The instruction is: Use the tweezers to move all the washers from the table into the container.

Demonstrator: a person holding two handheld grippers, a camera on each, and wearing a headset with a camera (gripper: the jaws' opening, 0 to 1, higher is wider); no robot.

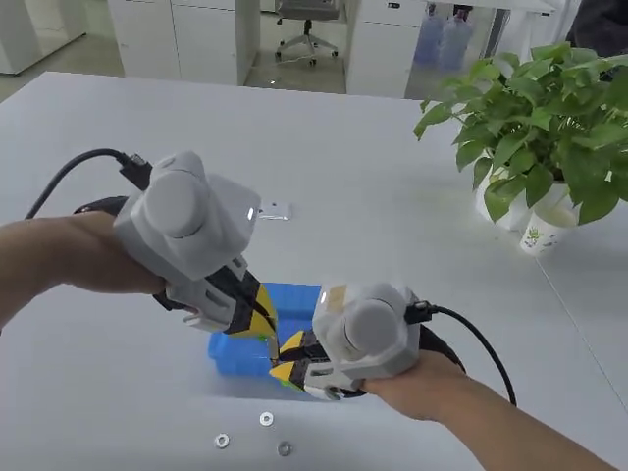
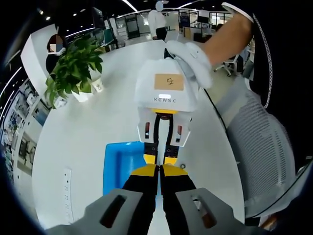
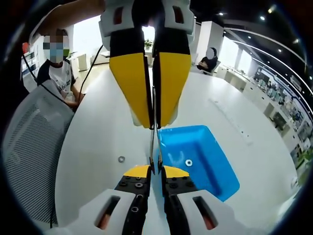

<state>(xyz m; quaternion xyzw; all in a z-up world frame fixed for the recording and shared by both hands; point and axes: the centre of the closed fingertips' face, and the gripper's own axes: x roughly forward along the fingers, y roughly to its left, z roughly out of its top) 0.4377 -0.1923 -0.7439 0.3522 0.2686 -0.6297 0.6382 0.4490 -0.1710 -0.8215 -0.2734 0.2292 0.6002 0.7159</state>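
The left claw (image 1: 265,324) and the right claw (image 1: 287,361) meet tip to tip just above the near edge of the blue container (image 1: 294,296), which sits on the white desk (image 1: 392,216).

In the right gripper view the tweezers (image 3: 153,142) run as a thin metal strip between the two. Their upper part is clamped flat between the yellow pads of the left claw (image 3: 154,122), which is closed tight on them. Their lower end sits in the right claw (image 3: 155,170), which is narrowed to a slit and appears to pinch them.

In the left gripper view the left claw (image 2: 159,169) is likewise pressed together, with the right claw (image 2: 163,159) facing it head-on over the container (image 2: 120,161).

One washer (image 3: 189,162) lies on the floor of the container (image 3: 215,171), just to one side of the tweezers' lower end. Another washer (image 3: 121,159) lies on the desk on the other side of the claws.

In the head view three washers (image 1: 266,419) lie on the desk near the person, a little below the right claw and outside the container. A potted plant (image 1: 540,118) stands well apart, at the far right.
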